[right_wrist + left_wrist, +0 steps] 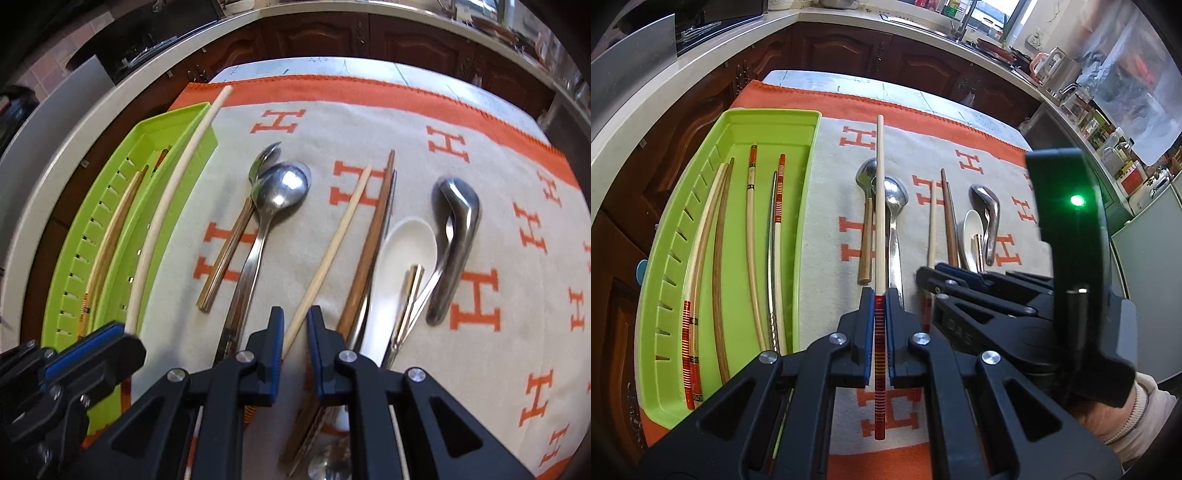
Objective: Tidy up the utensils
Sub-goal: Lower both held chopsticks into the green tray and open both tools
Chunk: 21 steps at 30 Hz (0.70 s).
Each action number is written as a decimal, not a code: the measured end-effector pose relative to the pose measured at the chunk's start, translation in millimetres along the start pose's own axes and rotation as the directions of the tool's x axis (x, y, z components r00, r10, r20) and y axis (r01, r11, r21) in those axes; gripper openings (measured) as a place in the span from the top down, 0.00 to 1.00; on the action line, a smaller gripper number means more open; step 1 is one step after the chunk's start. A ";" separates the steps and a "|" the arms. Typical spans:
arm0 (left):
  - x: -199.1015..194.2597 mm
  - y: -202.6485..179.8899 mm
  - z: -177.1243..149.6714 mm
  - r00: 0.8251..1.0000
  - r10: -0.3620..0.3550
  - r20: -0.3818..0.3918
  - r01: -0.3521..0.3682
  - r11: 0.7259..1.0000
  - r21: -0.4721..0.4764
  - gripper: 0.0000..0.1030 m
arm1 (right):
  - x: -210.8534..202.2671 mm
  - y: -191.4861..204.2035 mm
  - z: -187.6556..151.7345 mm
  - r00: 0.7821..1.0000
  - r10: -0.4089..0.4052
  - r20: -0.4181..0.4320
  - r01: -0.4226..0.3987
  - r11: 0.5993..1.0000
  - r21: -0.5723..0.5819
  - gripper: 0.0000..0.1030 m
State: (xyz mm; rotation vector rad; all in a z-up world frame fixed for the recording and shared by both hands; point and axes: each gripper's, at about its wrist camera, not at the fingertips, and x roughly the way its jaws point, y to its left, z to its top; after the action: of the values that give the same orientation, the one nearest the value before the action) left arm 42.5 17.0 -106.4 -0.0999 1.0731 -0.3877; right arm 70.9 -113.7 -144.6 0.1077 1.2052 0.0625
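Under both of my grippers lies the blanket (369,122), cream with orange H letters and an orange border, spread over the table. To the left of my left fingers sits the green tray (768,118), slotted along its far-left wall, with several chopsticks lying lengthwise in it; some are cream with red-banded ends, one is brown wood, one looks metal.

My left gripper (880,306) is pinching a long cream chopstick (880,192) at its red-striped handle end, blue pads pressed against it on both sides. The shaft runs straight ahead from my fingers, above two steel spoons (284,192) that lie side by side on the blanket just ahead.

My right gripper (295,325) has its fingers parted a little, with a plain cream chopstick (332,251) running between them; I cannot tell whether the pads touch it. Just right of those fingers lie a brown wooden chopstick (373,236) and a thin metal one tight beside it. Further right is a white ceramic spoon (402,251) with a small gold-handled utensil (412,291) resting across it, and a curved steel spoon (456,236) beside them.
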 end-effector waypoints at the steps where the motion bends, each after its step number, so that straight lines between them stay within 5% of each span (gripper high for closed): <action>1: -0.5 -0.2 0.2 1.000 0.008 0.002 -0.008 1.000 0.001 0.97 | 1.0 2.0 1.0 1.000 -0.012 -0.002 0.012 1.000 -0.008 0.88; 5: -4.1 3.2 1.5 1.000 0.009 0.008 -0.009 1.000 -0.006 0.97 | 0.5 -1.6 0.3 1.000 -0.015 -0.002 0.015 1.000 0.003 0.89; 13: -25.5 0.6 -0.9 0.999 0.015 0.048 -0.014 1.000 -0.005 0.97 | -20.0 -31.0 -11.7 0.986 0.164 -0.009 -0.161 0.975 0.150 0.95; 21: -57.4 18.6 2.6 0.994 0.054 0.100 -0.050 0.998 -0.039 0.97 | -80.6 -23.0 3.7 0.935 0.339 0.103 -0.352 0.921 0.167 0.95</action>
State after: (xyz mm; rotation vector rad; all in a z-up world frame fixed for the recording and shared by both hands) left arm 25.7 54.4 -62.1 -0.1225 0.9809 -0.3130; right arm 45.5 -145.3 -71.2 0.4814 1.1069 0.2559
